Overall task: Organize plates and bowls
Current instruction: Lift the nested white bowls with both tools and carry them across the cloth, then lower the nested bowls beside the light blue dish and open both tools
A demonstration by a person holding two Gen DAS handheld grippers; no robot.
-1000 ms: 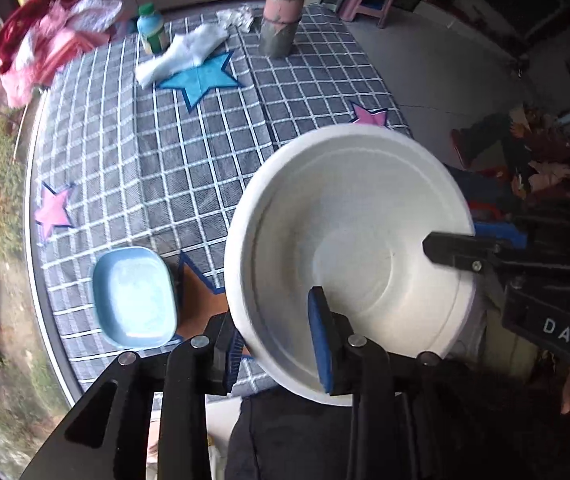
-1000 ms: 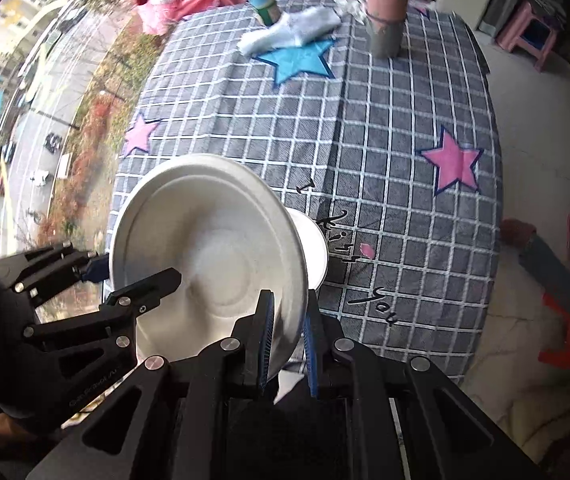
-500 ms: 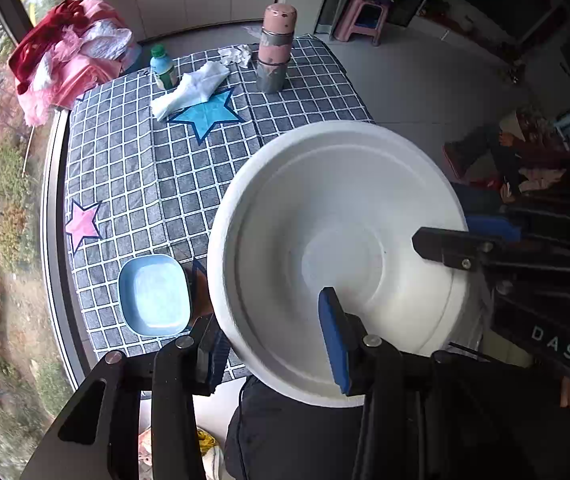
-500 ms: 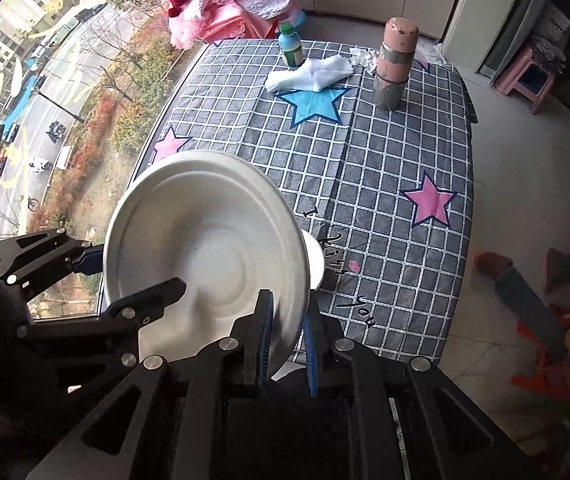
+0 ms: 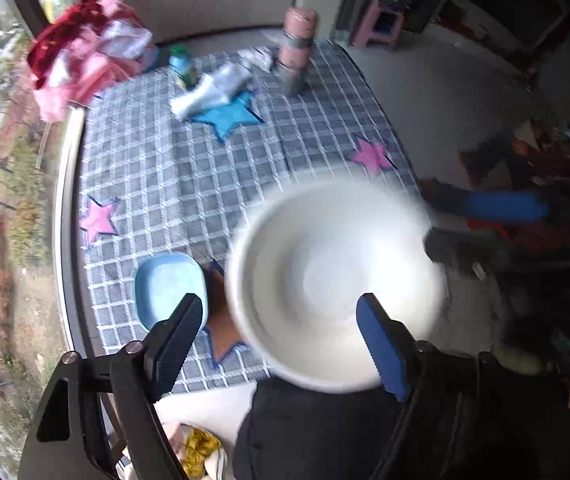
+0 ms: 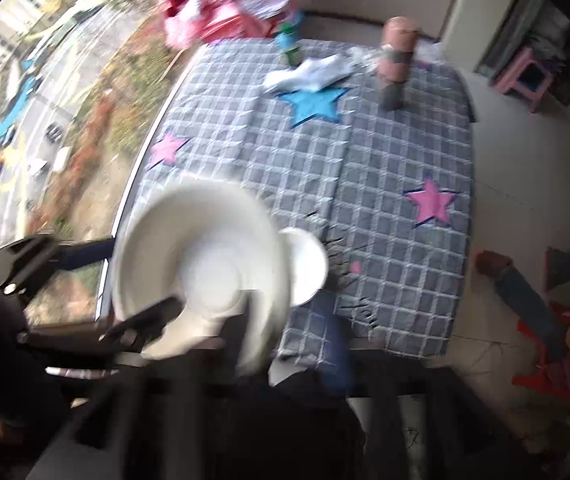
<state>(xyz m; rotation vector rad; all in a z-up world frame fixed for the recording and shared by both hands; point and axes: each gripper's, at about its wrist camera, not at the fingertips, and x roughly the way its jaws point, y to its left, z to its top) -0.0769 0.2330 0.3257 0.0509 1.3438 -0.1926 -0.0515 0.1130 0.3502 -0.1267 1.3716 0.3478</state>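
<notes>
Release confirmed: my left hand-held gripper (image 5: pixel 281 340) and right hand-held gripper (image 6: pixel 245 364) have just opened wide, holding nothing; white bowl (image 5: pixel 337 280) drops, blue dish (image 5: pixel 169 288) at nine o'clock.

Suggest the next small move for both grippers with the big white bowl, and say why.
Probably lift both grippers straight up and clear. The jaws of the left gripper have just been opening and stand wide, off the rim of the white bowl. The right gripper's jaws have just opened too, though blur hides them. The bowl looks released above the smaller white dish, near the table edge.
</notes>
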